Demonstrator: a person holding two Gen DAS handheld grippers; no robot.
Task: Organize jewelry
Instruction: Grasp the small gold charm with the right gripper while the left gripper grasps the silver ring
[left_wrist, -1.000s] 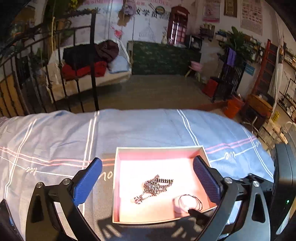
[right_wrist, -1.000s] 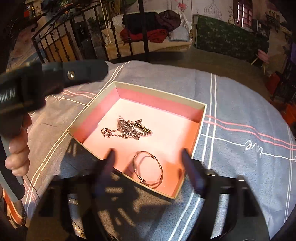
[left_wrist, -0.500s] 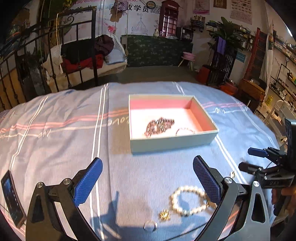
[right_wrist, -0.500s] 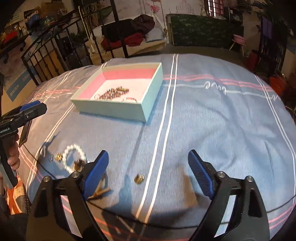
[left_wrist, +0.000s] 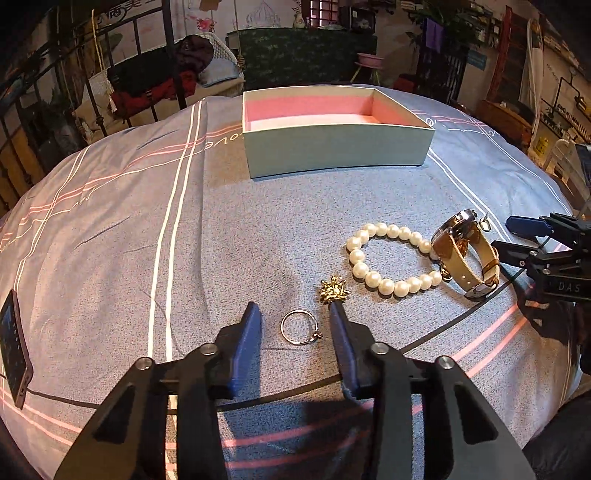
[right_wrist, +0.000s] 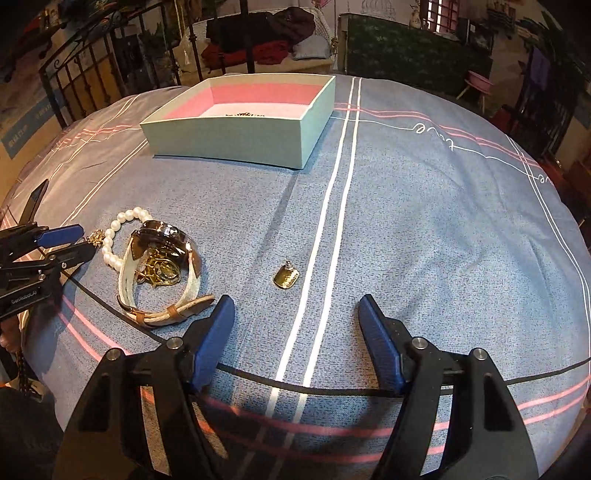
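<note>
Closing around a thin silver ring (left_wrist: 300, 327), the left gripper (left_wrist: 294, 314) has that ring lying on the blue cloth (left_wrist: 221, 229) between its blue pads, not yet pinched; a gold flower charm (left_wrist: 334, 290) sits just beyond its right fingertip, the pearl bracelet (left_wrist: 384, 258) and watch (left_wrist: 467, 254) farther right; the right gripper (right_wrist: 295, 306) narrows with nothing clamped, a gold earring (right_wrist: 286, 277) just ahead of it; the pink-lined box (right_wrist: 240, 140) lies well beyond both.

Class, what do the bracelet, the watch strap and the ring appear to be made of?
Bracelet: glossy white beads with highlights, likely pearl or imitation.
Watch strap: matte cream band with tan edging, probably leather or faux.
Ring: thin shiny silvery wire, looks like metal.
</note>
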